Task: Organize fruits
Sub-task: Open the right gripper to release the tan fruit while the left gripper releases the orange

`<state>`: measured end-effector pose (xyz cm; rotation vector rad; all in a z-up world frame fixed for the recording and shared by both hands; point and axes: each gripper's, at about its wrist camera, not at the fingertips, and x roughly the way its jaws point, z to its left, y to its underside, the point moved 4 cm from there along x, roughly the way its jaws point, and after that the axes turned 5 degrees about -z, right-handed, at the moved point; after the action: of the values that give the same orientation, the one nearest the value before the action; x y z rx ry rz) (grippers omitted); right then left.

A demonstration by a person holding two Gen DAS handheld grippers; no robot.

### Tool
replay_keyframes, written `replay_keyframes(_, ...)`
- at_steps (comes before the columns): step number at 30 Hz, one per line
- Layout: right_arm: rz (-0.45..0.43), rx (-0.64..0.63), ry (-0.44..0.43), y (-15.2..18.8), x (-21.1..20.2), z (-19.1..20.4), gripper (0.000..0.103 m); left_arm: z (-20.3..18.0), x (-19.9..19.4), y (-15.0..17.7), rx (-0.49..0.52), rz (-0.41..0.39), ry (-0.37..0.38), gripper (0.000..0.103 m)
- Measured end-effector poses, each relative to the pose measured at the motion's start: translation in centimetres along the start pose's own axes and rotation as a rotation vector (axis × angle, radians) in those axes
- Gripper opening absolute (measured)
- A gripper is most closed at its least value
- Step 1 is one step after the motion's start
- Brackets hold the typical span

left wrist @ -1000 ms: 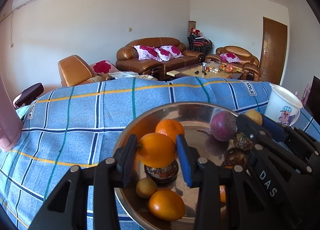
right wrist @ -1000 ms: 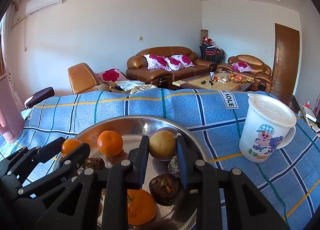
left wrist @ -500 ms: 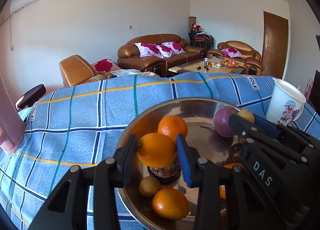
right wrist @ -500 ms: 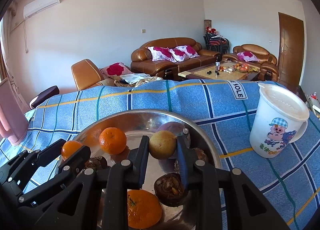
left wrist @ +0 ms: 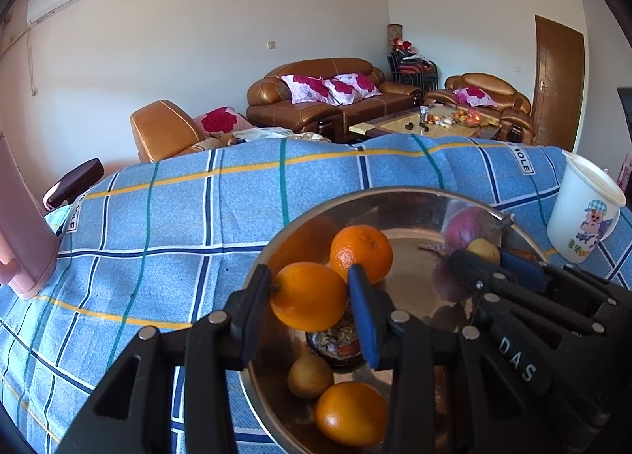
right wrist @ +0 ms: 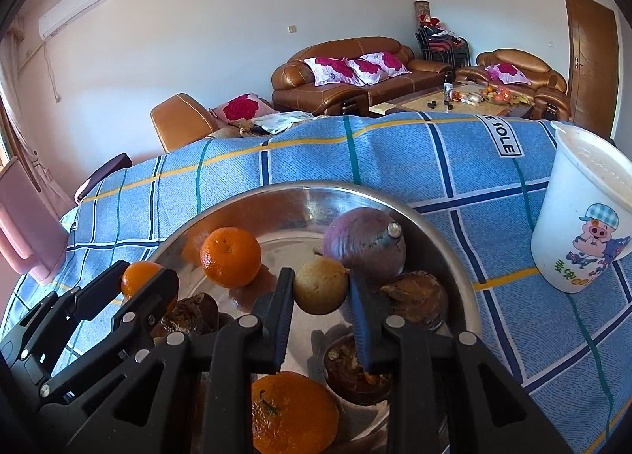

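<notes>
A steel bowl (left wrist: 399, 199) (right wrist: 292, 193) sits on a blue checked cloth (left wrist: 170, 225) and holds oranges, small yellow-brown fruits, dark brown fruits and a purple fruit (right wrist: 361, 242). My left gripper (left wrist: 310, 296) is shut on an orange (left wrist: 308, 296) and holds it over the bowl's left side. My right gripper (right wrist: 320, 288) is shut on a yellow-brown fruit (right wrist: 320, 286) and holds it over the bowl's middle. Each gripper shows in the other's view, the right one (left wrist: 480, 254) and the left one (right wrist: 144, 282).
A white lidded cup (right wrist: 580, 209) (left wrist: 586, 207) with a pig print stands right of the bowl. A pink object (left wrist: 19, 225) stands at the cloth's left edge. Brown sofas (left wrist: 328, 98) and a coffee table lie beyond.
Both grippers have risen with their fruits and the bowl now sits lower beneath them. The right gripper has drawn nearer the purple fruit.
</notes>
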<state>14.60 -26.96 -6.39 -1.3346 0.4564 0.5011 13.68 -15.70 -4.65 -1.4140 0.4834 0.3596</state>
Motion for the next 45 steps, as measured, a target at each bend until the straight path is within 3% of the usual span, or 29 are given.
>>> replay_keyframes(6,-0.012,-0.009,0.000,0.0,-0.2,0.1,0.030,0.1,0.5,0.0,-0.008,0.011,0.010,0.042)
replay_keyframes(9,-0.017,-0.018,0.017,0.0,-0.3,0.2,0.040,0.2,1.0,0.0,-0.019,0.019,0.016,0.041)
replay_keyframes(14,-0.045,-0.018,0.035,0.0,-1.3,-0.1,0.042,-0.2,1.0,-0.1,0.006,0.016,0.023,0.043)
replay_keyframes(16,-0.064,-0.001,0.034,0.0,-1.9,-0.5,0.042,-0.2,1.1,0.0,0.005,0.022,0.025,0.051)
replay_keyframes(19,-0.130,0.014,0.060,-0.3,-3.2,-0.9,0.043,0.8,1.1,0.0,-0.046,0.031,0.021,0.083)
replay_keyframes(20,-0.159,0.010,0.091,-0.5,-3.8,-1.0,0.045,1.0,1.0,0.0,-0.062,0.026,0.026,0.101)
replay_keyframes(21,-0.194,0.004,0.122,-0.7,-4.4,-1.1,0.059,1.0,0.7,0.0,-0.074,0.006,0.032,0.103)
replay_keyframes(22,-0.230,0.003,0.148,-0.8,-5.0,-1.3,0.073,1.1,0.3,-0.2,-0.078,-0.019,0.037,0.103)
replay_keyframes(25,-0.324,0.008,0.180,-1.2,-6.6,-1.6,0.082,0.6,-1.4,-0.7,-0.048,-0.110,0.033,0.103)
replay_keyframes(30,-0.310,0.042,0.158,-0.7,-6.8,-2.0,0.083,0.5,-3.4,-0.5,0.021,-0.212,-0.044,0.103)
replay_keyframes(38,-0.354,0.052,0.201,0.8,-9.8,-2.5,0.083,2.9,-6.1,0.7,-0.026,-0.246,-0.006,0.103)
replay_keyframes(45,-0.374,-0.057,0.238,2.8,-13.0,-1.1,0.083,4.4,-9.1,2.6,-0.024,-0.256,0.018,0.103)
